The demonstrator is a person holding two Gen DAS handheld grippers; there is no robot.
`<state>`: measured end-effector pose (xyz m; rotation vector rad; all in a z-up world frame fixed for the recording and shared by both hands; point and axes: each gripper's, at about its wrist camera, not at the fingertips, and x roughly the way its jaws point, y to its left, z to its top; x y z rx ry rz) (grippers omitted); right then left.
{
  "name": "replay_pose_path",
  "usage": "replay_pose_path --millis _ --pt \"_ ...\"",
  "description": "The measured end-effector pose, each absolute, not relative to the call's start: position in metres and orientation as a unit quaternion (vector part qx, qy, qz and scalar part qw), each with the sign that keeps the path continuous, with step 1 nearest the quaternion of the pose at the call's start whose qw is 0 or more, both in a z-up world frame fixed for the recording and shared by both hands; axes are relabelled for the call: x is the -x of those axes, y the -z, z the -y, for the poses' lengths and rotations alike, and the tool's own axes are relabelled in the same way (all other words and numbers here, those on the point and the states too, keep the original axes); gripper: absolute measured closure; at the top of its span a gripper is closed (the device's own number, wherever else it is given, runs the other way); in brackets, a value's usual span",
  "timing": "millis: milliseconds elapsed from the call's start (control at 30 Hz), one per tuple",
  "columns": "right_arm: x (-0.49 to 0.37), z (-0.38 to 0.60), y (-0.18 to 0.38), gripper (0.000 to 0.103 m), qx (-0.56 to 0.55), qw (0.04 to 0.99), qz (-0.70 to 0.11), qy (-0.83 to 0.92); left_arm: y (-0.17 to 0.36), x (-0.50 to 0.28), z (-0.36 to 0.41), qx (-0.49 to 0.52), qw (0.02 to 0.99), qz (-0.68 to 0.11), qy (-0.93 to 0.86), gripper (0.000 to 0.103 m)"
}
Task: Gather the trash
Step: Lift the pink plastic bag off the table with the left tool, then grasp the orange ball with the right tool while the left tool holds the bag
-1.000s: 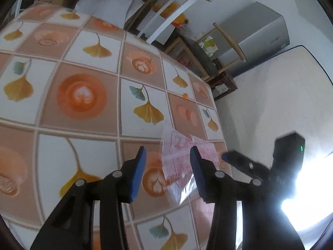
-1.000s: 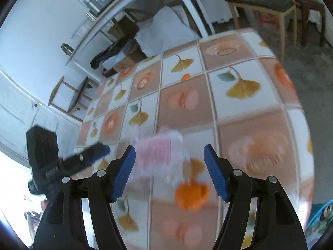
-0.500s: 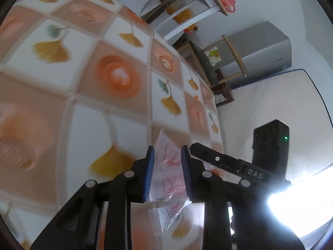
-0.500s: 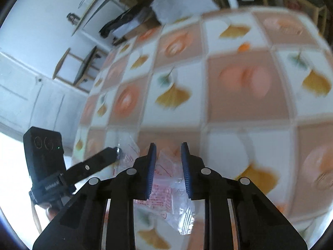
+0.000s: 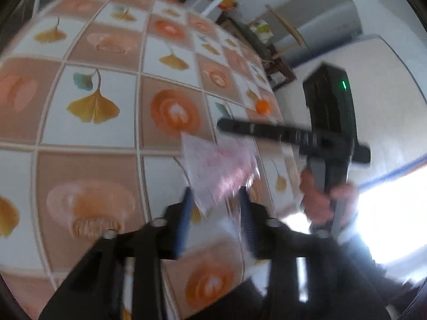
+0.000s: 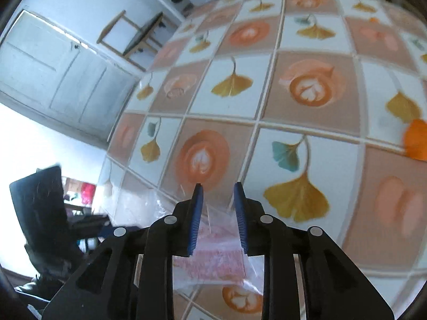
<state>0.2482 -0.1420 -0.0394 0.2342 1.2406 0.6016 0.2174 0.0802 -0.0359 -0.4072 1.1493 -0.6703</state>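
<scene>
Both grippers swung along table (image 5: 93,144), jaws just reopened narrowly, left gripper (image 5: 216,208) and right gripper (image 6: 217,213) loosely straddling clear wrapper (image 5: 218,168).

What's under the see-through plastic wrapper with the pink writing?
Under the clear plastic wrapper with pink print lies the tablecloth with leaf and coffee-cup squares. Its pattern shows faintly through the clear edges; the pink printed part hides whatever lies beneath it.

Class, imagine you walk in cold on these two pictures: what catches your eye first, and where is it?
First the tablecloth, a loud check of orange coffee cups and ginkgo leaves filling both views. Next, a crinkled clear wrapper printed in pink: one between the left gripper fingers, one low between the right gripper fingers.
</scene>
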Motion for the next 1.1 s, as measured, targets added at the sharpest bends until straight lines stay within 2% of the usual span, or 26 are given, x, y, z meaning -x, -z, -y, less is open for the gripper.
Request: replay_pose_path --millis 167,200,267,333,533,567,667,833,1100 --pt "-0.232 0.190 0.011 0.055 -0.168 0.791 -0.528 -0.259 -0.006 -0.179 -0.053 0.044 0.843 -0.409 0.347 0.023" --pt "-0.227 0.199 0.007 0.053 -0.170 0.795 -0.524 -0.254 -0.012 -0.175 -0.041 0.009 0.846 -0.392 0.361 0.021" --pt "-0.219 0.211 0.003 0.046 -0.171 0.798 -0.522 -0.248 -0.015 -0.172 -0.019 -0.051 0.843 -0.368 0.389 0.008" --pt "-0.211 0.224 0.003 0.045 -0.172 0.800 -0.524 -0.237 -0.012 -0.179 0.002 -0.105 0.835 -0.358 0.404 0.006" --pt "-0.199 0.266 -0.002 0.040 -0.189 0.817 -0.510 -0.192 0.039 -0.217 0.042 -0.207 0.799 -0.424 0.373 0.006" --pt "-0.200 0.276 -0.004 0.039 -0.190 0.824 -0.503 -0.179 0.046 -0.220 0.042 -0.210 0.799 -0.432 0.363 0.014" --pt "-0.206 0.290 -0.004 0.039 -0.161 0.845 -0.491 -0.141 0.055 -0.219 0.032 -0.190 0.811 -0.440 0.335 0.024" --pt "-0.227 0.290 0.017 0.038 -0.080 0.868 -0.481 -0.099 0.058 -0.205 0.030 -0.183 0.833 -0.427 0.300 0.032" --pt "-0.267 0.268 0.050 0.038 -0.029 0.867 -0.490 -0.082 0.058 -0.204 0.024 -0.137 0.859 -0.427 0.246 0.049"
